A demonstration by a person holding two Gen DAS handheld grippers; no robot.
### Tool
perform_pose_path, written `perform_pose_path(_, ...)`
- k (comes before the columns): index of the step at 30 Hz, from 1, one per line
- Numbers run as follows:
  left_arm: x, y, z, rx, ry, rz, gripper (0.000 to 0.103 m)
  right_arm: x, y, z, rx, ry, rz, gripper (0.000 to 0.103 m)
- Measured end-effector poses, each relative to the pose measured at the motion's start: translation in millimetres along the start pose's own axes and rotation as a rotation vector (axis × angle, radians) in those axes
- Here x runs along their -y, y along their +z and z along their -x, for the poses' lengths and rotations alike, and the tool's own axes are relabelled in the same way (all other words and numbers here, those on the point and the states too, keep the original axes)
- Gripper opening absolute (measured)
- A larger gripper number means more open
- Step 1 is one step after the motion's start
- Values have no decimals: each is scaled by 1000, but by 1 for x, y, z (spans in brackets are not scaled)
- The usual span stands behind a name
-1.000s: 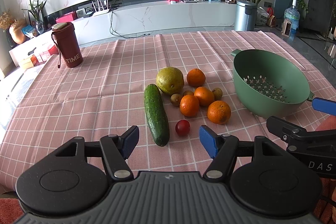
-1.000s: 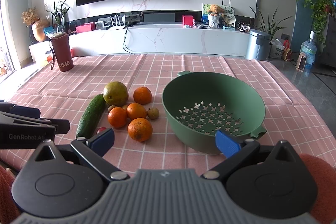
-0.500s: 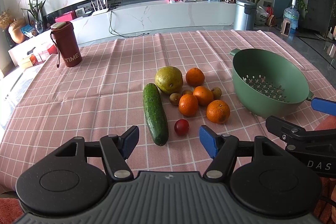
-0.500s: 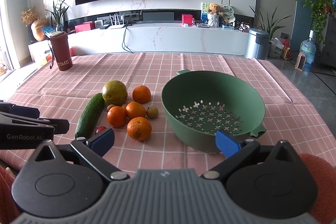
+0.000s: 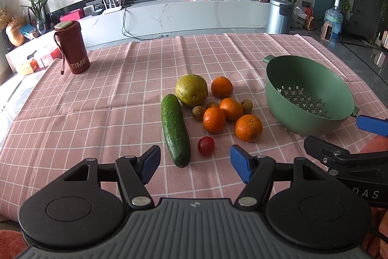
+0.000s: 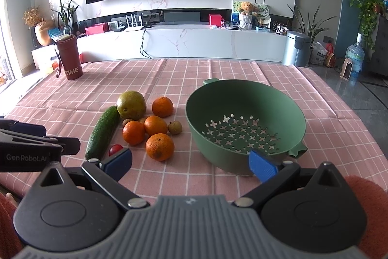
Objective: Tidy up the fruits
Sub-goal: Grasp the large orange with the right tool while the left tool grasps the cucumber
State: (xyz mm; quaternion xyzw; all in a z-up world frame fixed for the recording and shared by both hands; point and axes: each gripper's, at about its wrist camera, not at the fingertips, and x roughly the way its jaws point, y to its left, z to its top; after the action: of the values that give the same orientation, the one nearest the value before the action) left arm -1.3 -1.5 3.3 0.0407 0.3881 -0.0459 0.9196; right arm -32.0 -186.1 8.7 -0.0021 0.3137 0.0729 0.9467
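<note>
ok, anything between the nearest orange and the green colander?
Nothing visible. Bare tablecloth separates the nearest orange from the green colander, which is empty. Both grippers hang open on the near side, clear of that path.

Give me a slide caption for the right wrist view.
Open right hand-held gripper hovers before an empty green colander, with oranges, a cucumber and a cherry tomato on the pink checked tablecloth.
</note>
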Motion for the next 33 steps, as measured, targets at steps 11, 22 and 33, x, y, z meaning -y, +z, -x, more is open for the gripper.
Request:
perform_pose_path(11, -41, 31, -38, -86, -68, 103, 59, -9, 28, -22, -29, 131, 57, 81)
perform_pose_path(22, -69, 34, -103, -147, -107, 180, 58, -36, 28, -100, -209, 149, -33, 52)
perform_pose_path(33, -79, 38, -139, -175, -136, 244, 58, -29, 23, -144, -301, 66, -146, 48)
